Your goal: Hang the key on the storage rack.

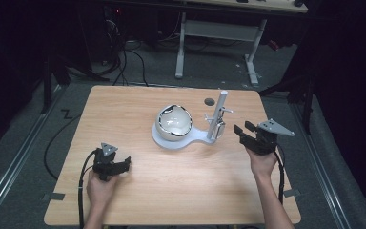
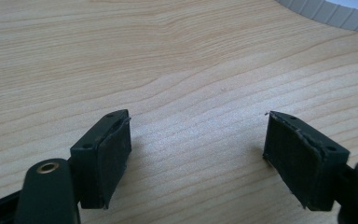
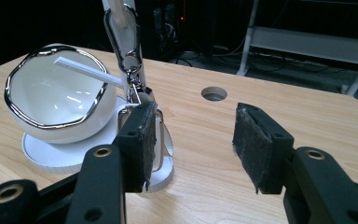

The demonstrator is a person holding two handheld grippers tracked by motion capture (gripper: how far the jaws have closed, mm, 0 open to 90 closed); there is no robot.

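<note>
Noted at table centre: white bowl (image 1: 173, 120) with chrome rim, tilted on a white base (image 1: 164, 141), upright post (image 1: 219, 114) beside it; post top cut off in the right gripper view, carabiner-like clip (image 3: 127, 42) hard to identify. Right gripper (image 1: 244, 129) near the post, jaws spread, nothing held. Left gripper (image 1: 124, 163) low over bare wood, well apart from the base, jaws parted, nothing between

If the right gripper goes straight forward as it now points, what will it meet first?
Probably the white post with its metal clip, just off the right gripper's left jaw. Between the open jaws only bare table shows; depth is uncertain.
</note>
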